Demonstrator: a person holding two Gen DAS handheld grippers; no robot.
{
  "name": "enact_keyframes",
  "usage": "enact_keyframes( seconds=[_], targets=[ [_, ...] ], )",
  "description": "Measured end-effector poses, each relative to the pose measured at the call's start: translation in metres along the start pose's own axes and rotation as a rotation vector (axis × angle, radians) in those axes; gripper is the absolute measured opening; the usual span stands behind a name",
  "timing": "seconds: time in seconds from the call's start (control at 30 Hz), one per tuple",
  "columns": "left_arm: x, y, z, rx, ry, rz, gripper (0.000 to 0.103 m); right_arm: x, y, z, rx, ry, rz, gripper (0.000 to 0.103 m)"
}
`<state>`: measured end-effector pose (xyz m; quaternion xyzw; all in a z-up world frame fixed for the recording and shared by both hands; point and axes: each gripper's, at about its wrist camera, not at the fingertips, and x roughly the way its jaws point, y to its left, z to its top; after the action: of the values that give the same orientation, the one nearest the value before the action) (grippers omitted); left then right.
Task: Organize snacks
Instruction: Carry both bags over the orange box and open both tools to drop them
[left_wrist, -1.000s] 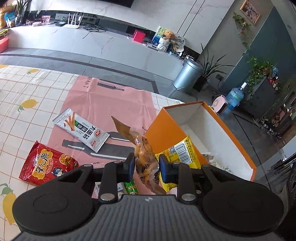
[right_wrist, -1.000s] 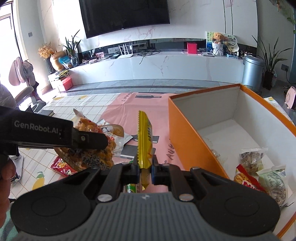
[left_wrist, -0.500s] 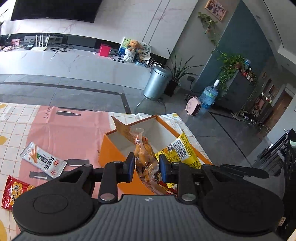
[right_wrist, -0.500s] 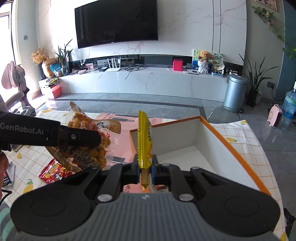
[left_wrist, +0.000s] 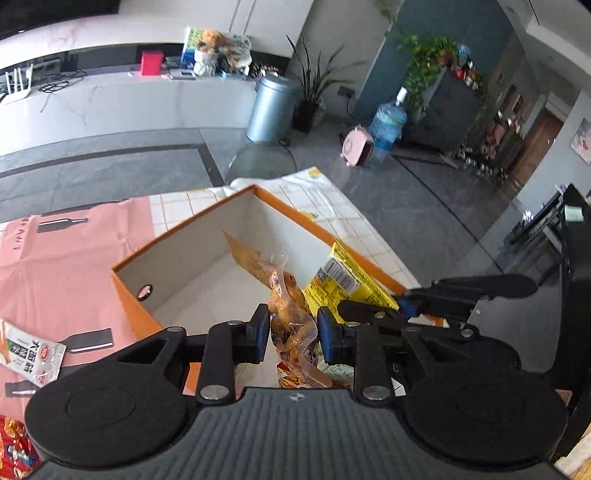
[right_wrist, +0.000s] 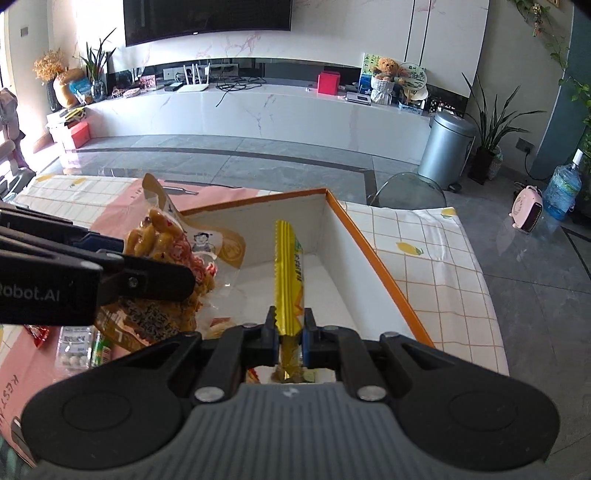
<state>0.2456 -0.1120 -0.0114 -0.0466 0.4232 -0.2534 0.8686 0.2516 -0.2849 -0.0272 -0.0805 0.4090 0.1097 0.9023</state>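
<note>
Holding snack bags (left_wrist: 291, 317) over box (left_wrist: 184, 236)

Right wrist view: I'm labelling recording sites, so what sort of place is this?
Most likely a home living room: a wall-mounted television above a long marble media console, with houseplants and a teddy bear on display.

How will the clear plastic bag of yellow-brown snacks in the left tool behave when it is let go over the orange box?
The clear plastic bag of yellow-brown snacks looks floppy: its top curls and creases. It probably drops limply into the orange box, not rolling. Lumpy contents suggest uneven settling.
</note>
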Motion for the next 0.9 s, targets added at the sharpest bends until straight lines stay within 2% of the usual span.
enact_keyframes(
  seconds=[0.17,0.47,0.9],
  targets=[
    [0.032,0.005,0.0,0.023,0.074,0.021,0.03,0.028,-0.007,0.001,-0.078,0.037,-0.009,0.006],
    [0.066,0.011,-0.002,0.054,0.175,0.046,0.03,0.065,-0.007,0.003,-0.189,0.084,-0.018,0.006],
    [0.079,0.018,-0.004,0.054,0.264,0.114,0.029,0.092,-0.003,0.004,-0.295,0.121,-0.047,0.007]
  ],
)
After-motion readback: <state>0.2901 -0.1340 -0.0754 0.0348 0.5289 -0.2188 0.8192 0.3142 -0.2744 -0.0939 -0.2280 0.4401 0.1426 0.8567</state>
